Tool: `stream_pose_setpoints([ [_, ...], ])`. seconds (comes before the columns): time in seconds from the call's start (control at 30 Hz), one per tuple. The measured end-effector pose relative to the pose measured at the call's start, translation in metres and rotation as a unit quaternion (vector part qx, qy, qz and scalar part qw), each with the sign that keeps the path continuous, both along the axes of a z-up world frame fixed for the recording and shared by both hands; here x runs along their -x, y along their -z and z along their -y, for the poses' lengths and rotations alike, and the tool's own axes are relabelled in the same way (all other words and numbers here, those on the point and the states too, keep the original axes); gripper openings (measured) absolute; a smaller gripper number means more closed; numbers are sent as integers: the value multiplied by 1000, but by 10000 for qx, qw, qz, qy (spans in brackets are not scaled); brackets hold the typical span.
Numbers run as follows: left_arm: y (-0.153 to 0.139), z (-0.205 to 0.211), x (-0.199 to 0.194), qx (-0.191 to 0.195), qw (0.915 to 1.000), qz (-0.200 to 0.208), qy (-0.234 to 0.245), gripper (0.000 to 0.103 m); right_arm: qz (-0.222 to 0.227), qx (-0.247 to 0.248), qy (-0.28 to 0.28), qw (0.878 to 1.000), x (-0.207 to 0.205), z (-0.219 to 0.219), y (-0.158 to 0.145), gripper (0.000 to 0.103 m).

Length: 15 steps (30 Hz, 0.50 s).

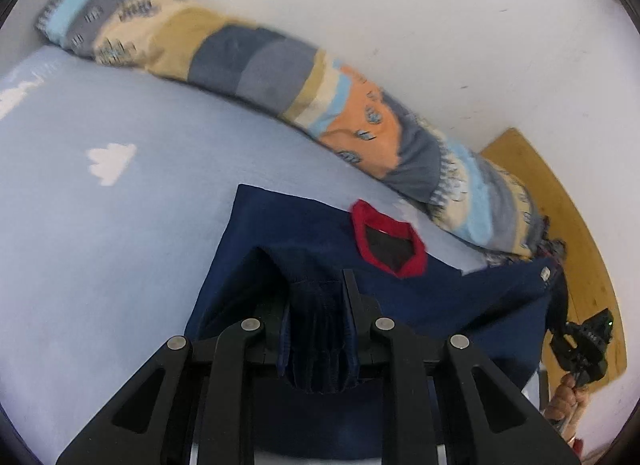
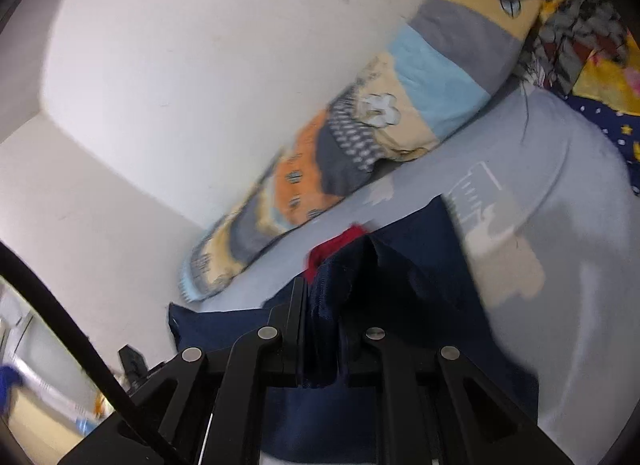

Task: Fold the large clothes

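Note:
A navy sweater point(image 1: 304, 233) with a red collar point(image 1: 388, 225) lies partly on the pale blue bed point(image 1: 120, 225). My left gripper point(image 1: 318, 297) is shut on a bunched ribbed edge of the sweater and holds it raised. My right gripper point(image 2: 322, 301) is shut on another bunched edge of the same sweater point(image 2: 416, 265), with the red collar point(image 2: 340, 245) just beyond it. The right gripper also shows at the right edge of the left wrist view point(image 1: 560, 297), holding the far corner of the stretched cloth.
A long striped bolster pillow point(image 1: 280, 69) lies along the white wall point(image 1: 400, 5) behind the sweater; it also shows in the right wrist view point(image 2: 360, 137). A patterned yellow and navy blanket point(image 2: 600, 65) is at the bed's far right. A wooden board point(image 1: 560, 201) stands at the bed's end.

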State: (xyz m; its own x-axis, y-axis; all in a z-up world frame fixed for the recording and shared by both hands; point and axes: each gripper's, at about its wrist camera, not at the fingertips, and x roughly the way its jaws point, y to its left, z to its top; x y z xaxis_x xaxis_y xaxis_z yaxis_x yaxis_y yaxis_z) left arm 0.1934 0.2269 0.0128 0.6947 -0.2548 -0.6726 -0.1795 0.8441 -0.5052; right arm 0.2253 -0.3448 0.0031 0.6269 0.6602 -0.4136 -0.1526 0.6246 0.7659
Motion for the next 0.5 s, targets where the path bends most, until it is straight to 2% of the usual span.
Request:
stream_pose_setpoints([
  [0.1, 38, -15, -67, 70, 9988, -463, -173, 25, -461, 28, 170, 9988, -62, -6, 33, 14],
  [0.17, 69, -27, -103, 193, 9964, -699, -432, 26, -839, -11, 411, 9956, -102, -7, 67, 15],
  [0.3, 106, -35, -123, 603, 9925, -838, -651, 27, -1762, -198, 363, 9835, -155, -12, 133, 23],
  [0.37, 111, -37, -128, 714, 9925, -820, -557, 33, -1841, -624, 330, 9804, -161, -3, 142, 29],
  [0.43, 112, -43, -127, 1123, 9891, -811, -500, 43, -1782, -1109, 204, 9775, -161, 8, 140, 52],
  [0.47, 111, -49, -125, 1426, 9858, -731, -509, 50, -1713, -1200, 189, 9777, -159, 11, 135, 62],
  [0.5, 111, -54, -121, 1679, 9821, -671, -538, 54, -1599, -1226, 242, 9792, -153, 17, 127, 80],
])
